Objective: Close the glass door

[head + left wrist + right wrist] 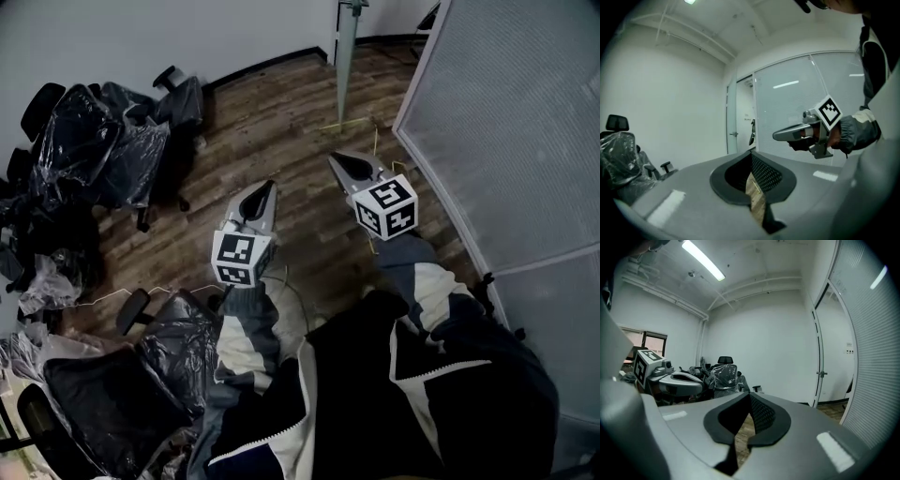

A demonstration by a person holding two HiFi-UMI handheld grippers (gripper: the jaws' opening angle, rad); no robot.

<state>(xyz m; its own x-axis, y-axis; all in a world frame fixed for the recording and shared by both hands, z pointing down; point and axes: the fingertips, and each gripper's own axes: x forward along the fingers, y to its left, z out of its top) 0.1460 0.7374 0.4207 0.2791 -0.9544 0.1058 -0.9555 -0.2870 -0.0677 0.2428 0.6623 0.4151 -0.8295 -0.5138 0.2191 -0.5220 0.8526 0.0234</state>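
The frosted glass wall [506,122] runs along the right. A slim upright door edge [345,56] stands ahead of it on the wooden floor. In the right gripper view the same edge [818,357] carries a small handle [822,374]. In the left gripper view the handle [734,134] shows beside the frosted panel [801,103]. My left gripper [267,187] and right gripper [339,161] are both held in the air, pointing toward the door and well short of it. Both are shut with nothing between the jaws. Neither touches the door.
Office chairs wrapped in dark plastic [103,141] crowd the left wall. Another wrapped chair [112,394] stands at the lower left near my sleeve. A thin cable [122,295] lies on the floor. A dark object [752,132] hangs by the doorway.
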